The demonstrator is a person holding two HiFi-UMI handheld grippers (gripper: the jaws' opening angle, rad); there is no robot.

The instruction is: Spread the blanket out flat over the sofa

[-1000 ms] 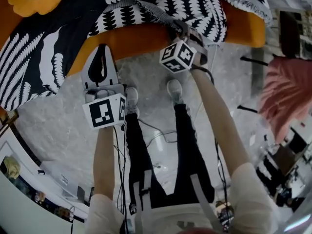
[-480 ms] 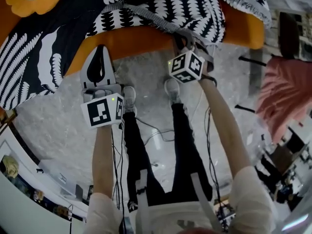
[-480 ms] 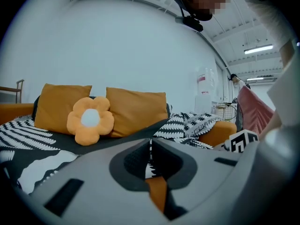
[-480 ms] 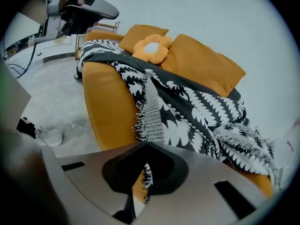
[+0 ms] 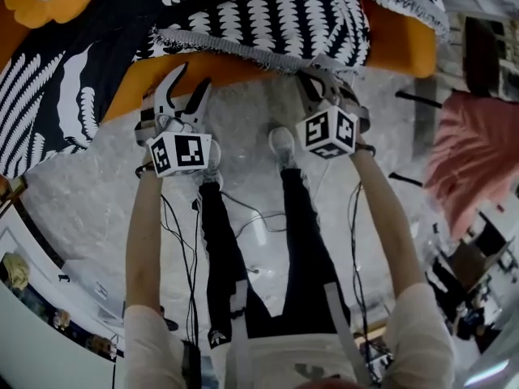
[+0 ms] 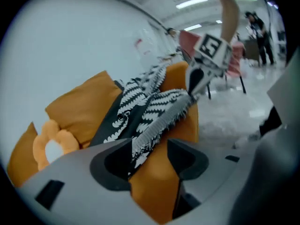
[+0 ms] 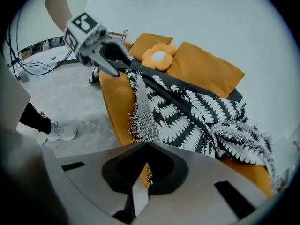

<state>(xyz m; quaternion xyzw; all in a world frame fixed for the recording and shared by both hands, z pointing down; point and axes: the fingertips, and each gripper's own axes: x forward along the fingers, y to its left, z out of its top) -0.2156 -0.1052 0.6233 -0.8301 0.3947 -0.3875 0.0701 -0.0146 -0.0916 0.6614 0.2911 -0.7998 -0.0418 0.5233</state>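
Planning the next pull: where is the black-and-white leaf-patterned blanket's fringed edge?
The fringed edge lies top centre in the head view, along the orange sofa's front, its right end pinched in the shut right gripper.

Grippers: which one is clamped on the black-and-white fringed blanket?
The right gripper: its jaws are shut on the edge of the black-and-white fringed blanket. The left gripper has just opened its jaws and grips nothing.

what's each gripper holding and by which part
Right gripper is shut on the fringed edge of the black-and-white patterned blanket. Left gripper: jaws have just been opening, nothing clamped between them.
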